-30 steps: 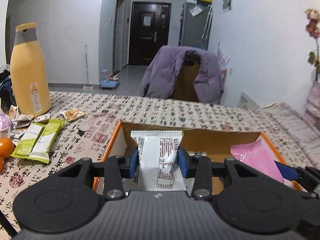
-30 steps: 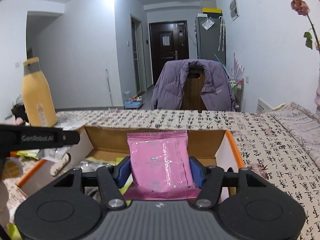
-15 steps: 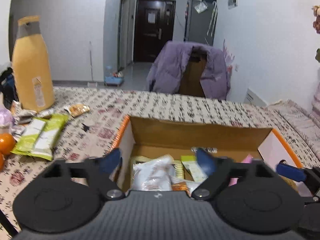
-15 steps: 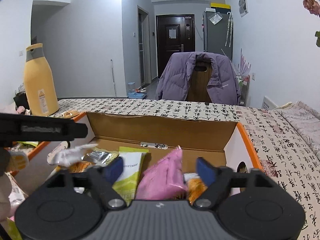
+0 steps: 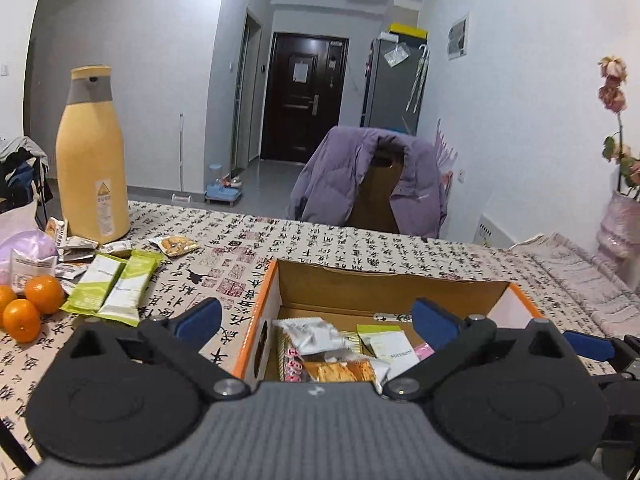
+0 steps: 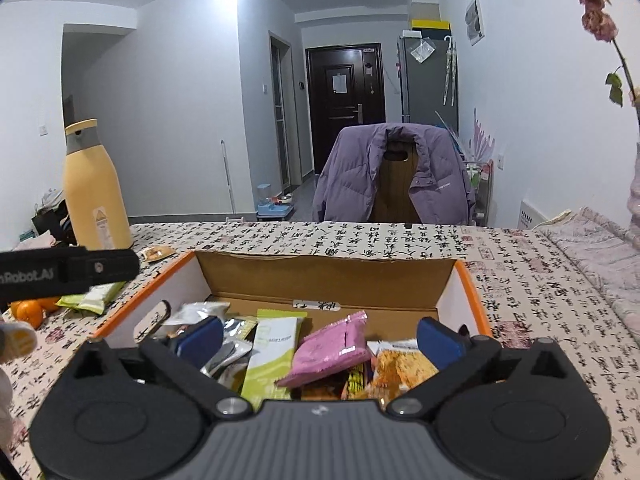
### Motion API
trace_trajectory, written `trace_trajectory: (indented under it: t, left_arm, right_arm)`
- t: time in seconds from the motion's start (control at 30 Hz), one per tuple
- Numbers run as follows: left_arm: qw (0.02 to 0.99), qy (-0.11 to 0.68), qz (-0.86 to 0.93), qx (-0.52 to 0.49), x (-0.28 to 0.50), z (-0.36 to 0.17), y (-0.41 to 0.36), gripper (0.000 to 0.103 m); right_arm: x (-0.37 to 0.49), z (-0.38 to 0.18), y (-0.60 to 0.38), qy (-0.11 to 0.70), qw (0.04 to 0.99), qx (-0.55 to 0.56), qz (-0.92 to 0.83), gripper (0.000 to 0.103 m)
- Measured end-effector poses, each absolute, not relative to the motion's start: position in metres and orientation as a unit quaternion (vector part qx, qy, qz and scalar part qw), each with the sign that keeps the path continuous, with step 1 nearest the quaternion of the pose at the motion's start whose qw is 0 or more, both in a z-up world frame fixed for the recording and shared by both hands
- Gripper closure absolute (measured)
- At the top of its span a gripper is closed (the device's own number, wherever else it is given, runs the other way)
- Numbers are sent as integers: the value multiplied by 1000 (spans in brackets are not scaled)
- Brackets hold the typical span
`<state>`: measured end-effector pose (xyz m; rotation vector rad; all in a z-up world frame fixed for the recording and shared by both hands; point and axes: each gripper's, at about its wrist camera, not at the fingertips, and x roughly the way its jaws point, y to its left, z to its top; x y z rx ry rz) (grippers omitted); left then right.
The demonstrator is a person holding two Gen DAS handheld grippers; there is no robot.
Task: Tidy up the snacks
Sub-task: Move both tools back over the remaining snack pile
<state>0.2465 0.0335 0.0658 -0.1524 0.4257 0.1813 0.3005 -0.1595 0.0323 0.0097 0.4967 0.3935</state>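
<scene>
Pink packet and white packet now lie in the box, both jaws just opened wide, empty

Three oranges, two green bars, one box.

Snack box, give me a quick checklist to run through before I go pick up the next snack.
1. Left gripper empty, jaws just opened: ok.
2. Right gripper empty, jaws just opened: ok.
3. Pink packet lying inside the box: ok.
4. White packet inside the box: ok.
5. Snacks left on the table, such as the green bars beside the oranges: not ok, not yet boxed.
6. Room left in the box for the bars: cannot tell.
</scene>
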Motion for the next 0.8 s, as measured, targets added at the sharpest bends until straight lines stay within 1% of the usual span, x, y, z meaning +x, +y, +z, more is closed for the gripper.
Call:
trace_trajectory:
  t: [0.4, 0.8]
  left_arm:
    - [976, 194, 60, -77, 169, 65, 28, 0]
    - [976, 202, 50, -63, 115, 35, 34, 0]
  right_arm:
    - [233, 39, -182, 236, 952, 4, 192, 0]
    - [180, 27, -192, 240, 951, 0, 194, 0]
